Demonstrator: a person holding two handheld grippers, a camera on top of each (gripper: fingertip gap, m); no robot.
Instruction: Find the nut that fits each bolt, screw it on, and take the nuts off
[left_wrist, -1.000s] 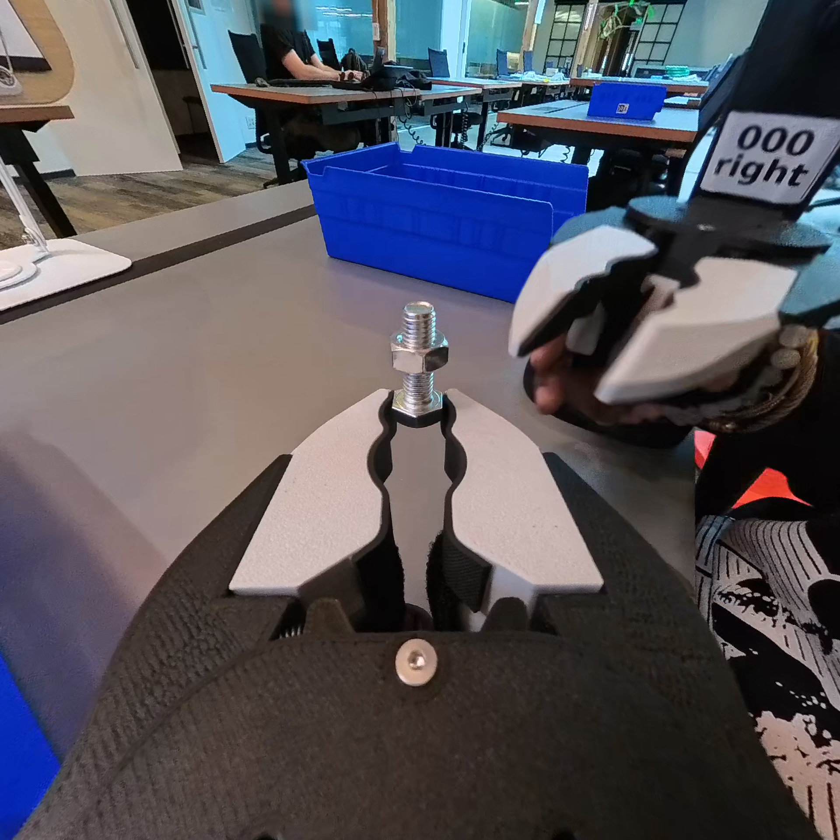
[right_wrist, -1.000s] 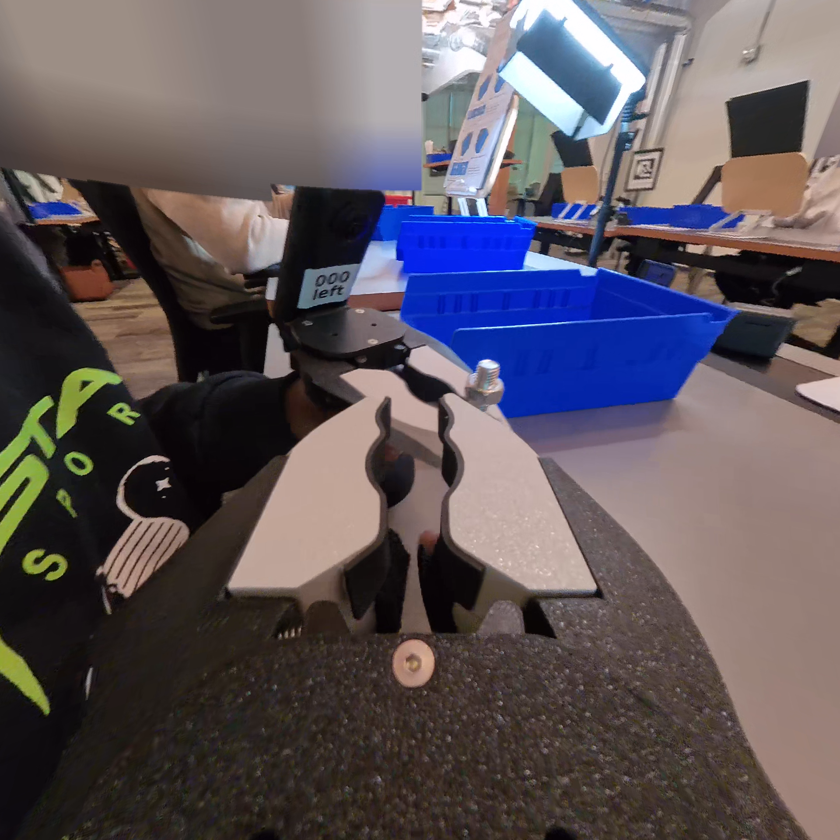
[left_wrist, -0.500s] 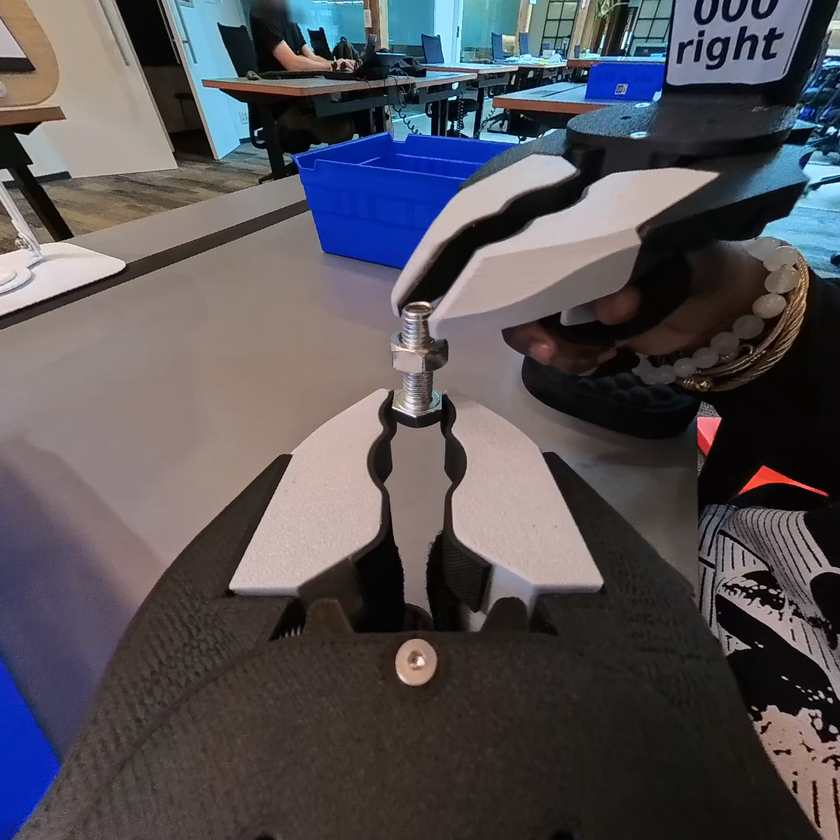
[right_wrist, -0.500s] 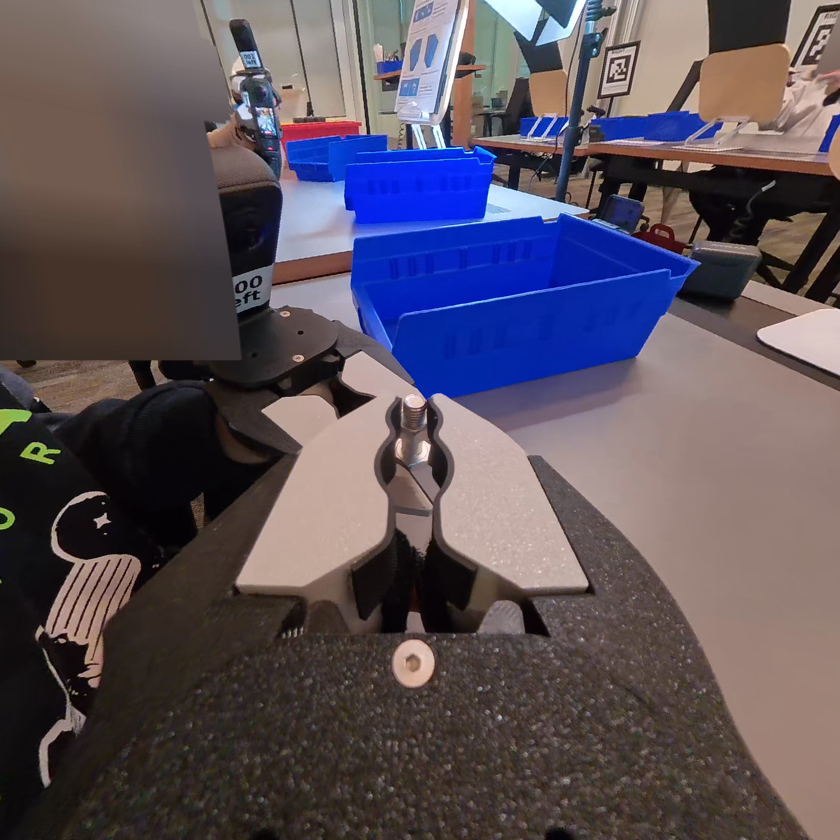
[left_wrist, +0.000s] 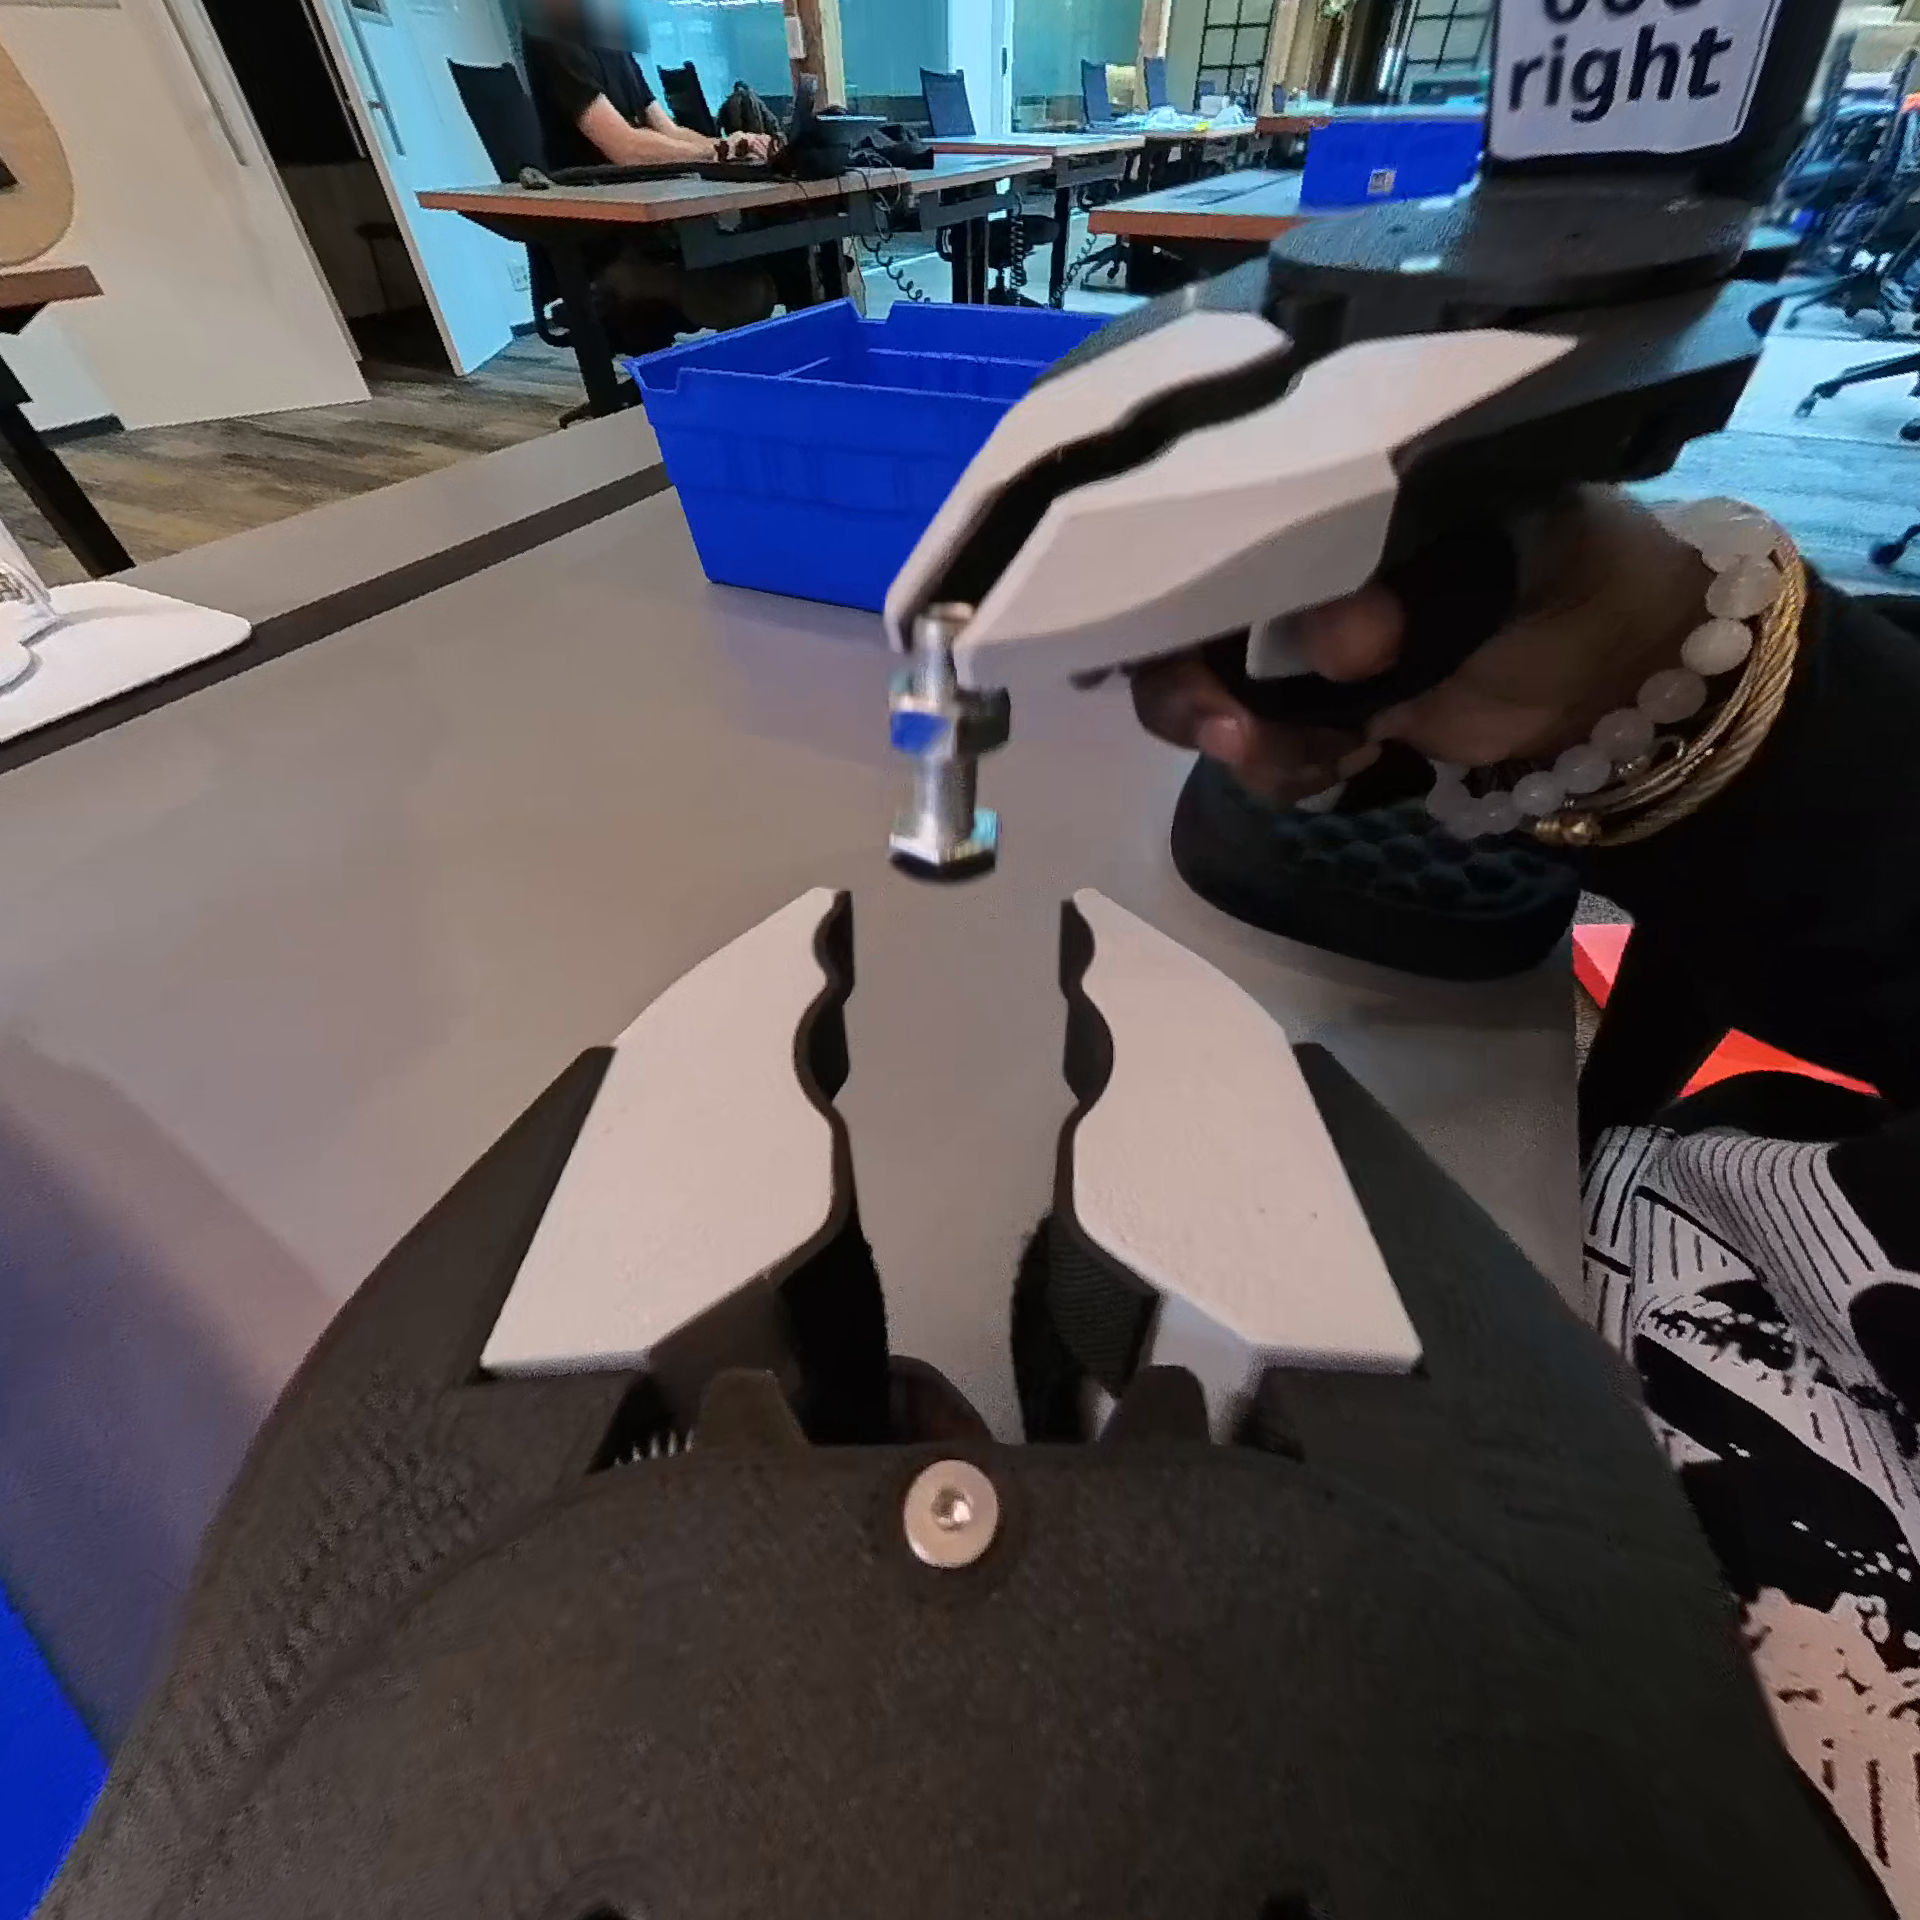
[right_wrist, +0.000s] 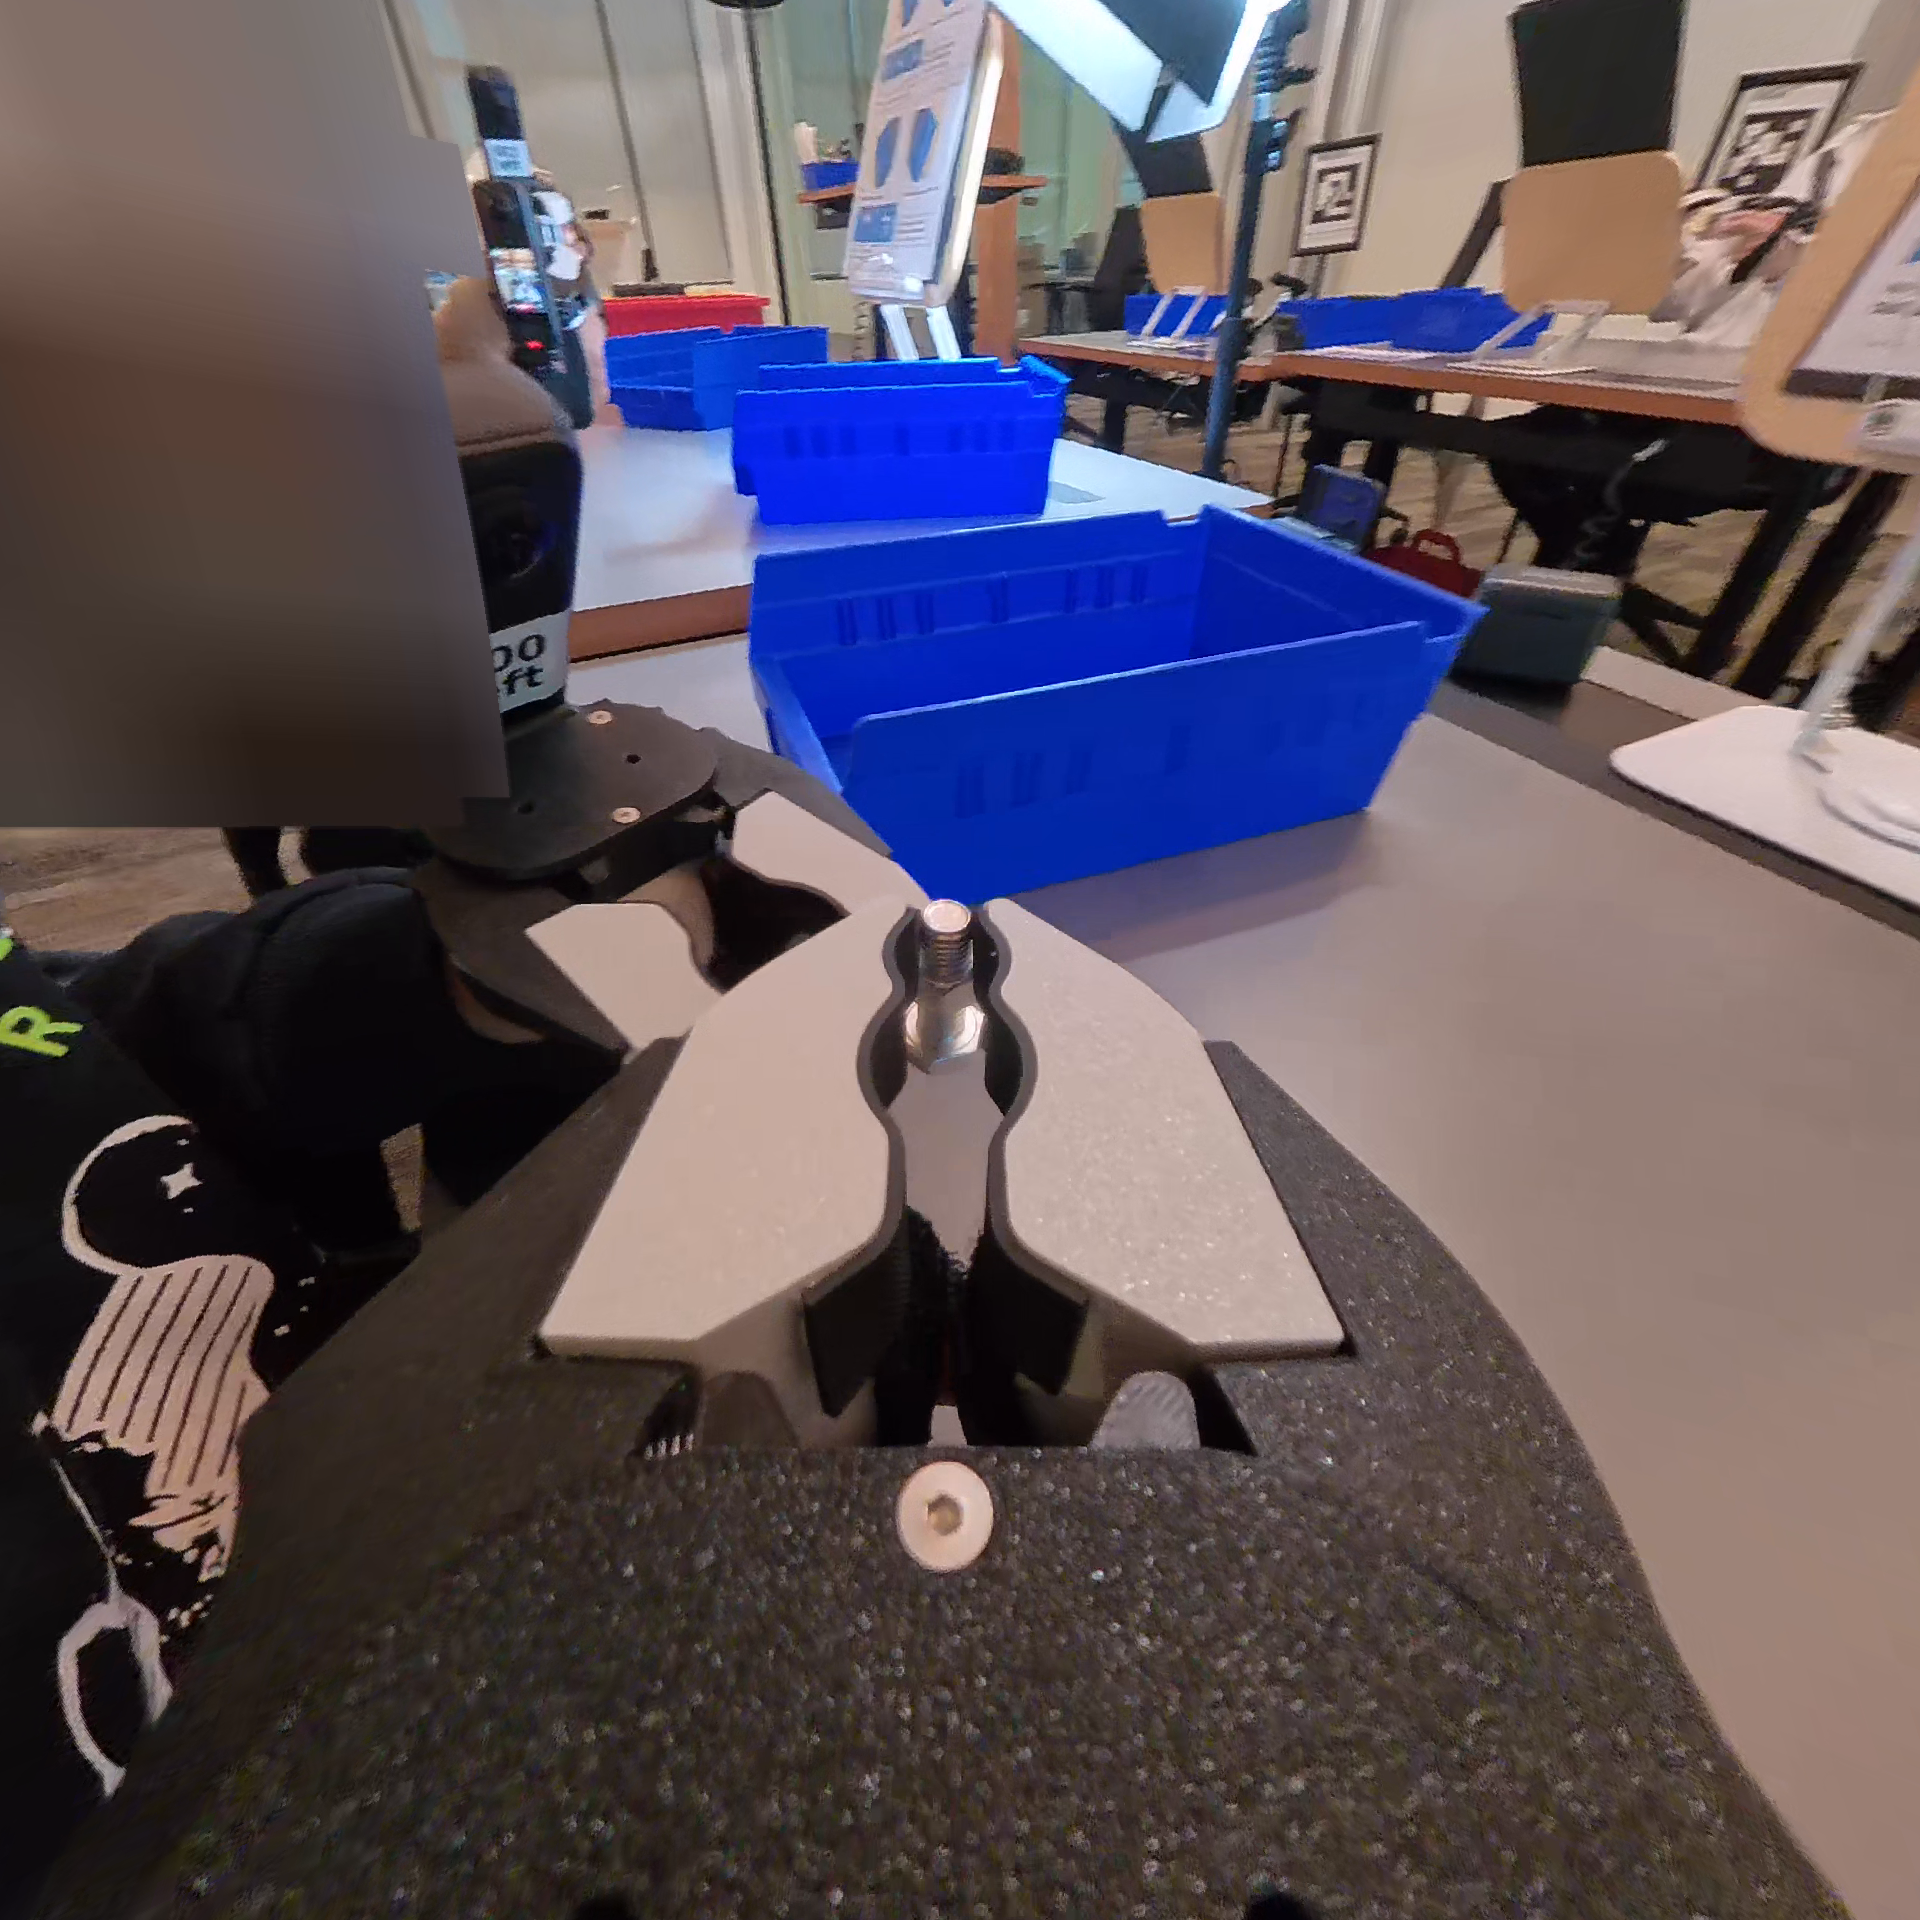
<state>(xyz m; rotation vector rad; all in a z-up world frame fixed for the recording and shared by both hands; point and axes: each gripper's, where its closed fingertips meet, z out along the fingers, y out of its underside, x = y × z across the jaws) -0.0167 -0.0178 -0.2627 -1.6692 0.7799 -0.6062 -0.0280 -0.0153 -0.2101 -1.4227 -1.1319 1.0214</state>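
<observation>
The bolt (left_wrist: 943, 758), nut (left_wrist: 948, 719) threaded on, is clamped by the right gripper (left_wrist: 940, 623); the left gripper (left_wrist: 954, 914) is spread empty; unscrewing apparently remains.

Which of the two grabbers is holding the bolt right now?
The right gripper. Its fingers are shut on the bolt, which hangs above the table, while the left gripper is open with nothing between its fingers.

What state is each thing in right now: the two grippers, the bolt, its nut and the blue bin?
Left gripper: open, holding nothing.
Right gripper: shut on the bolt's threaded end.
Bolt: hanging head down, clear of the table.
Nut: threaded partway along the bolt.
Blue bin: upright on the table; nothing shows in the part of its inside that is visible.
</observation>
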